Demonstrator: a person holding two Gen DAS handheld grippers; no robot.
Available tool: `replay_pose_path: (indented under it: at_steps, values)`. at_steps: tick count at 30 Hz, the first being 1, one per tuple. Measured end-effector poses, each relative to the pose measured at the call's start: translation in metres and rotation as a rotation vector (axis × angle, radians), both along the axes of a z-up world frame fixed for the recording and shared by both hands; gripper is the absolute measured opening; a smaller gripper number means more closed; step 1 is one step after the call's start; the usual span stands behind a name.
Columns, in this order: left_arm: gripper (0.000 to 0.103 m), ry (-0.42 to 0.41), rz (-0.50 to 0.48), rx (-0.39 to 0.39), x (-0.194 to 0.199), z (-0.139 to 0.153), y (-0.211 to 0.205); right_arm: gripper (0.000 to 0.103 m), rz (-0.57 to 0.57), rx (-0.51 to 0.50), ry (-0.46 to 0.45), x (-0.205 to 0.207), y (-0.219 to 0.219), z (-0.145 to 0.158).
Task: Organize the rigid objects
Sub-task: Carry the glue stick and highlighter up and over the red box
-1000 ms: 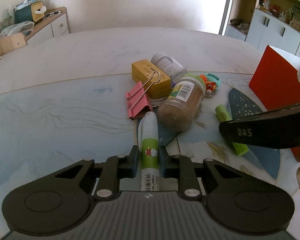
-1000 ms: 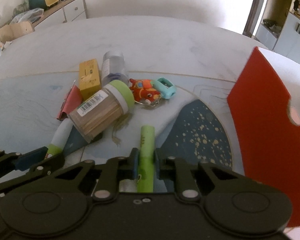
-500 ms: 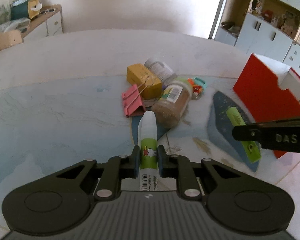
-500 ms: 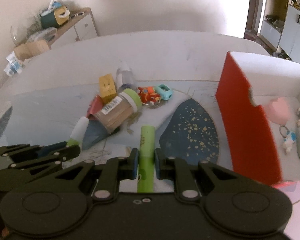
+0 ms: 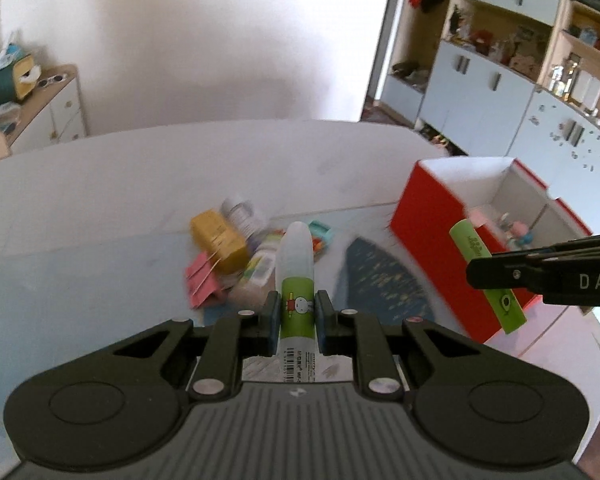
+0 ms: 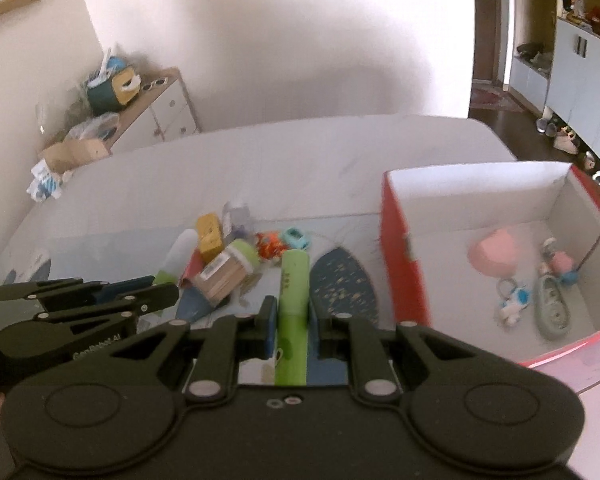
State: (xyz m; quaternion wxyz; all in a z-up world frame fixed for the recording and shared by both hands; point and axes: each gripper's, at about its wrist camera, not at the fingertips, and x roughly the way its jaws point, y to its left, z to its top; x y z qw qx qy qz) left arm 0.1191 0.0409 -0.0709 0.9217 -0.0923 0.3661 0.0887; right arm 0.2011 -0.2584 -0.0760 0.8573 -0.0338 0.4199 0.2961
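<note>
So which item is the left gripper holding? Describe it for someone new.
Start from the red box and go left past the table's clutter pile. The glue stick sits clamped in the left gripper. Unlike the all-green tube nearby, it has a white cap and rabbit label.

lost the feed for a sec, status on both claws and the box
Left claw shut on glue stick. Right claw shut on green tube. Red box open, right of both; path unobstructed.

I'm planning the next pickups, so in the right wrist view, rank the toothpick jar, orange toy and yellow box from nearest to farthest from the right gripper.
1. Toothpick jar, lying just left of the right gripper.
2. Orange toy, beyond the jar, nearly straight ahead.
3. Yellow box, back left; close to the toy's range, though it looks slightly farther.
</note>
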Motion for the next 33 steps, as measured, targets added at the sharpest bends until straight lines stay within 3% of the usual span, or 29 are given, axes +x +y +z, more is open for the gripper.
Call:
replay_pose_path:
  at_steps: [17,25,33]
  values:
    - [0.017,-0.058,-0.100,-0.001,0.069,0.046,-0.079,0.015,-0.058,0.016,-0.038,0.050,-0.092,0.014]
    - [0.017,-0.050,-0.119,-0.001,0.107,0.049,-0.125,0.015,-0.070,0.007,-0.028,0.080,-0.139,0.007]
    - [0.017,0.001,-0.119,-0.008,0.146,0.034,-0.165,0.015,-0.078,-0.007,-0.008,0.109,-0.179,-0.006]
